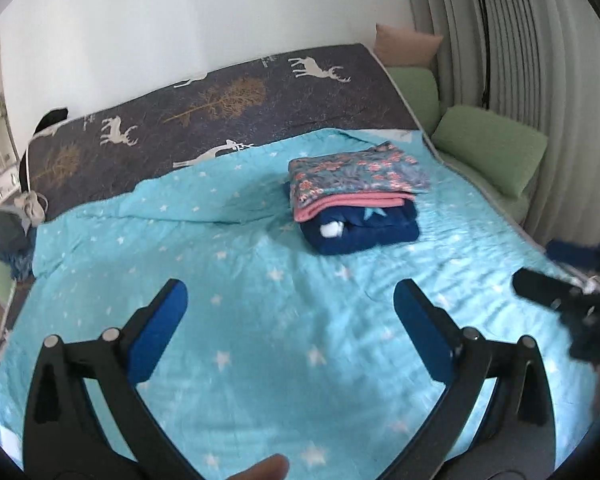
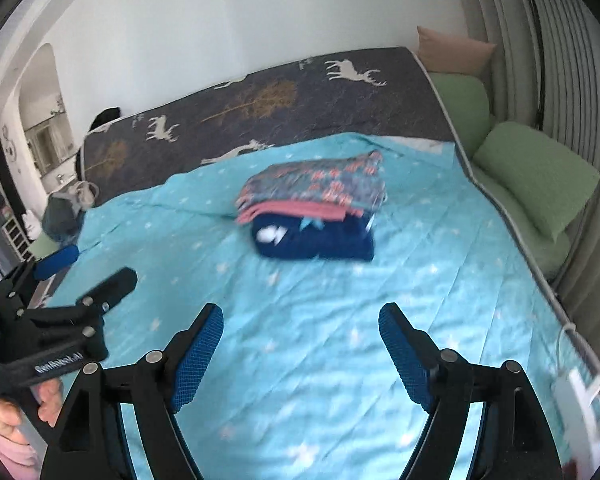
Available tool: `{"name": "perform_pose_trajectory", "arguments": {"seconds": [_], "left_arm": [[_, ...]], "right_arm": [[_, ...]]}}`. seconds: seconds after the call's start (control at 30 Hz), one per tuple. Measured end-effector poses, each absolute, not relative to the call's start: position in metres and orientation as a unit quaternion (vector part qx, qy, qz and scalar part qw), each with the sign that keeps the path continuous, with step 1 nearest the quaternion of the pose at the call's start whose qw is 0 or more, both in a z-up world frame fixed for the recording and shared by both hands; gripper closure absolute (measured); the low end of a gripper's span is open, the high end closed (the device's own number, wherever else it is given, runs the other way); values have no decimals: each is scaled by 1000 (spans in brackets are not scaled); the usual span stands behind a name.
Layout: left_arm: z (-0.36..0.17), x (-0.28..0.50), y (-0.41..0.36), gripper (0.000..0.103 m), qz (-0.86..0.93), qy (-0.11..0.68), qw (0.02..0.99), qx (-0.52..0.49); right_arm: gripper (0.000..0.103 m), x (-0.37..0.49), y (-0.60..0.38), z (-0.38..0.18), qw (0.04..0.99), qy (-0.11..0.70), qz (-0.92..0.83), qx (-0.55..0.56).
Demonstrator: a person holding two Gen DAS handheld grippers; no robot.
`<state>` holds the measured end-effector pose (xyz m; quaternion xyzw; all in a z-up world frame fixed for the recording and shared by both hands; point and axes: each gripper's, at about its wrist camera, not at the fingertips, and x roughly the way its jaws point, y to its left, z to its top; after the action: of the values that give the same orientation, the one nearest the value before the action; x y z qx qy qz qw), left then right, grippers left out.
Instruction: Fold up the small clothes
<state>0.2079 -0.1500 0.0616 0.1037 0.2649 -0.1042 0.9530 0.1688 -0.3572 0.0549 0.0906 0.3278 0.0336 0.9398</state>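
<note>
Left tongs (image 1: 290, 312) and right tongs (image 2: 300, 342) hang released and empty above the star-print bedspread (image 1: 260, 360), short of the folded stack (image 1: 358, 196) mid-bed: a floral garment (image 1: 356, 170) over a navy one (image 1: 364, 232). Soft, light cloth that would likely slump, so pinch an edge or corner. No containers in sight. Green cushions (image 1: 490, 148) lie right of the stack.

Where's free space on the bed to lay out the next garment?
Bare turquoise quilt between both open grippers, left and right, and the folded stack, plus the strip left of the stack. Crowded: the stack itself, green cushions along the right edge, bags at the far-left corner.
</note>
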Motion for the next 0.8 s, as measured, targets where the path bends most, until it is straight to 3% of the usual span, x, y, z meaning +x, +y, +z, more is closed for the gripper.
{"name": "perform_pose_trajectory", "arguments": {"seconds": [0.33, 0.8], "left_arm": [[67, 141, -124, 0, -88, 260, 959, 69], [64, 118, -109, 0, -71, 263, 961, 45]], "right_arm": [[21, 103, -326, 74, 949, 307, -1, 72], [21, 72, -296, 76, 954, 298, -8, 33]]}}
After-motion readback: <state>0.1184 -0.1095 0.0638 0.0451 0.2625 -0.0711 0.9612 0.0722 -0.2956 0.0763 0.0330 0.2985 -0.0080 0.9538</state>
